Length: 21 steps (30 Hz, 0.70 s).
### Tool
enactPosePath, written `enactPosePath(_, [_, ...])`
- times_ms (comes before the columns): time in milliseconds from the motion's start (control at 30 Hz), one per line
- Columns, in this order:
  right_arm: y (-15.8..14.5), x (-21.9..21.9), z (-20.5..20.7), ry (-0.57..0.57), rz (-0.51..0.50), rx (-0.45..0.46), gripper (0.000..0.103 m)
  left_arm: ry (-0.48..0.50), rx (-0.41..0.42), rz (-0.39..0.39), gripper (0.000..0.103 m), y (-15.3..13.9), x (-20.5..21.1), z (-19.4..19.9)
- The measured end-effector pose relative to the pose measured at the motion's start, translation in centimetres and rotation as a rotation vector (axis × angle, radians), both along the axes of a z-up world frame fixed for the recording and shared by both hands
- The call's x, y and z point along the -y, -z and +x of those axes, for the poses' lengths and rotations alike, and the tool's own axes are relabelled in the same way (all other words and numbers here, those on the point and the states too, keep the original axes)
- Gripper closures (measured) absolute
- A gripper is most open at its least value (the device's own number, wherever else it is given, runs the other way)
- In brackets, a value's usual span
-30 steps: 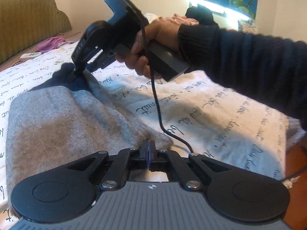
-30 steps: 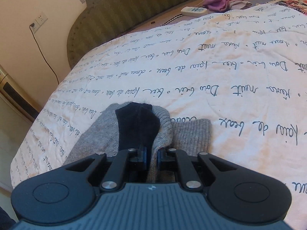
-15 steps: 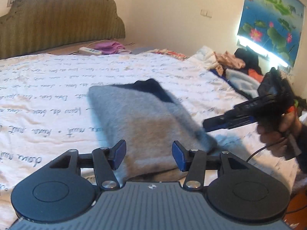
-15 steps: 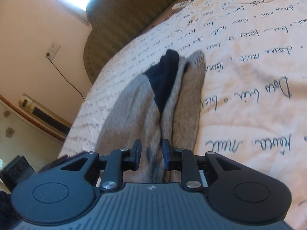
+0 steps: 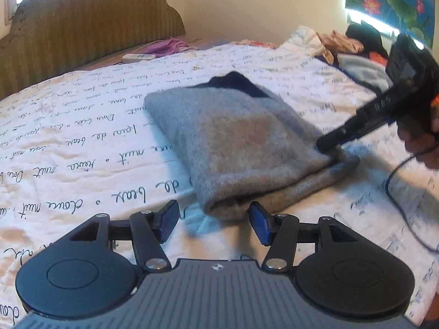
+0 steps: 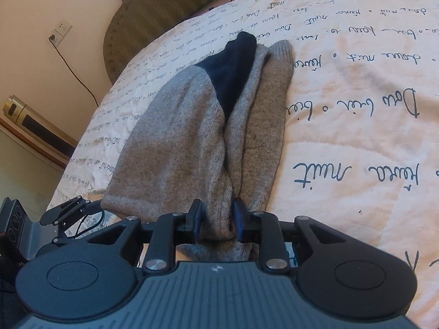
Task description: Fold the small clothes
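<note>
hidden: near hem of the grey garment (image 6: 192, 148) is being covered by the right gripper (image 6: 216, 218) | cropped: hand (image 5: 428, 148) at 3 o'clock

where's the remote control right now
In the left wrist view the white remote control lies far back on the bed, left of centre, beside a purple garment below the headboard.

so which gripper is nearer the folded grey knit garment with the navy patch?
Right. The right gripper has the grey knit garment bunched between its fingers; the left gripper hangs open just short of its near edge.
</note>
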State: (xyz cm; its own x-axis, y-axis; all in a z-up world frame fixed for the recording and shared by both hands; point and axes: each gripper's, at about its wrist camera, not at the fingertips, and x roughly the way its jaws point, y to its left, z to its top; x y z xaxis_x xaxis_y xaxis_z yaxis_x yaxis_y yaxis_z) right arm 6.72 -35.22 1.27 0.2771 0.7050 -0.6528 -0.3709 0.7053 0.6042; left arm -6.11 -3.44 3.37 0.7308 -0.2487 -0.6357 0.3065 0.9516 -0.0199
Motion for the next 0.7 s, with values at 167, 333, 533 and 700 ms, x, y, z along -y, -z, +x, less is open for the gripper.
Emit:
enactPosePath(167, [0.0,0.3,-0.2,0.007,0.022,-0.003,0.071,-0.009,0.021,-0.012,0.042,-0.2,0.1,0.5])
enactPosePath(333, [0.9,-0.7,0.5,-0.013,0.032,-0.032,0.082,-0.044,-0.007,0.035,0.07,0.9,1.1,1.5])
enactPosePath(533, [-2.2,0.5,-1.7,-0.025,0.029,0.08,0.097,-0.025,0.006,-0.001,0.094,-0.6,0.4,1.0])
enactPosePath(700, [1.7,2.2,-2.3,0.022,0.013,-0.039,0.097,-0.02,-0.06,0.036,0.093,1.8,0.4,1.5])
